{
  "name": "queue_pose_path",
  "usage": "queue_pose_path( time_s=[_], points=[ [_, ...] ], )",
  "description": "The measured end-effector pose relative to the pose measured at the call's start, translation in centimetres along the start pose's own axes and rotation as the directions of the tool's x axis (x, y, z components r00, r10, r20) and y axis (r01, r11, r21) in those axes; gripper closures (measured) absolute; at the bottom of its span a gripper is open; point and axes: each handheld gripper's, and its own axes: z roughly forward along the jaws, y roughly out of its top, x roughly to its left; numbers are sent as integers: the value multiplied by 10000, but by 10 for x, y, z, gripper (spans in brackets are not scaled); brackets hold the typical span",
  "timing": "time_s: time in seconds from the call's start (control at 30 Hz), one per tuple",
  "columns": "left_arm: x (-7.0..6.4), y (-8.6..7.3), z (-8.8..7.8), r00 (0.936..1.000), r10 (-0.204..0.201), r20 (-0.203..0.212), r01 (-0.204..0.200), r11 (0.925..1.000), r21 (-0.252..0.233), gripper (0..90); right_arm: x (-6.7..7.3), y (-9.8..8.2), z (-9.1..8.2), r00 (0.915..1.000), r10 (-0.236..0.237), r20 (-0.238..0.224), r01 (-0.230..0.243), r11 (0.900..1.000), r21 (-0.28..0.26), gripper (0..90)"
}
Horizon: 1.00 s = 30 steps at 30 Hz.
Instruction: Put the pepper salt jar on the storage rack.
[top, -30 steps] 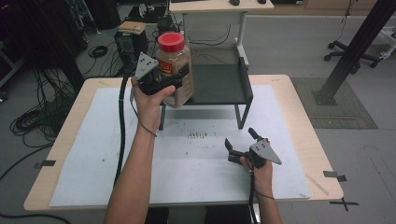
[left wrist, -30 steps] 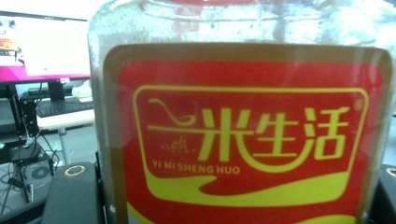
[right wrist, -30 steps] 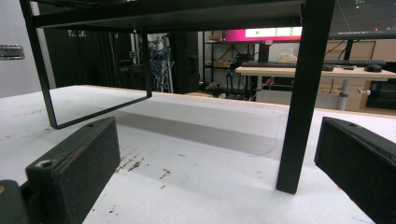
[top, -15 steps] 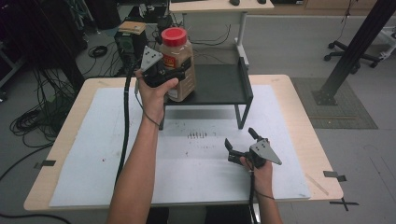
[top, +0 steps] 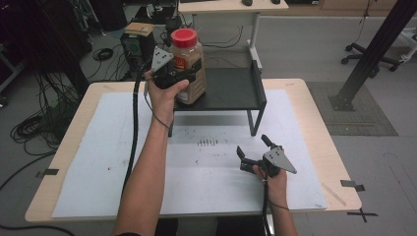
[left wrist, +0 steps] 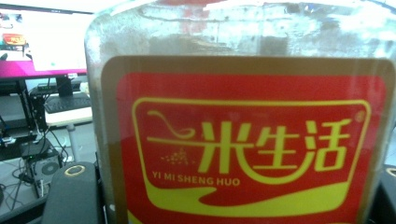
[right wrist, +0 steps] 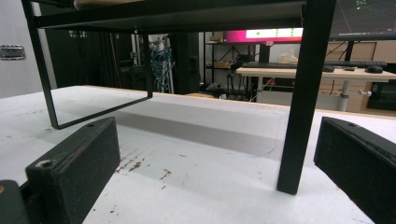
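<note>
— Why is the jar (top: pixel 189 66) held so far back?

— The left gripper (top: pixel 173 77) has its fingers clamped on the jar's body, around the label, so the red lid (top: pixel 184 37) stays upright. It sits at the left end of the black shelf (top: pixel 231 88), and I'd say the jar is being set down there. I can't tell whether its base is touching the shelf top or just above it.

— Why grip the middle and not the lid?

— My guess: the jar is tall and full of something brown, so a grip on the body keeps it from swinging. From the left gripper view the label (left wrist: pixel 247 149) is right up against the camera, which fits a snug hold.

— And the other hand?

— The right gripper (top: pixel 253 147) rests low on the white mat (top: pixel 98 162) of the counter (top: pixel 319 132), well apart from the jar, fingers spread with nothing between them. It points toward the shelf's front leg (right wrist: pixel 303 93). Probably just parked out of the way, ready if the jar needs steadying.
</note>
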Motion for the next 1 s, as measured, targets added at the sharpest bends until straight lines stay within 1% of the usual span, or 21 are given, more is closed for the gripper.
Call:
queue_pose_path(
  time_s=[0.03,0.13,0.17,0.5,1.0],
  points=[
    [0,0,0,10000,68,-18,-68,10000,22,249,0,0,0,10000,0,0,0,10000,0,2],
    [0,0,0,10000,30,-43,-30,10000,-4,249,0,0,0,10000,-2,-5,2,10000,0,2],
    [0,-1,0,9999,123,-47,-123,9999,-14,249,0,0,0,10000,0,-5,0,10000,-2,3],
    [-1,-2,0,9997,239,-31,-239,9997,-1,241,0,0,0,10000,-15,12,15,10000,-3,0],
    [0,-2,0,9998,188,1,-188,9998,-50,241,0,0,0,10000,-32,30,32,10000,15,0]
  ],
)
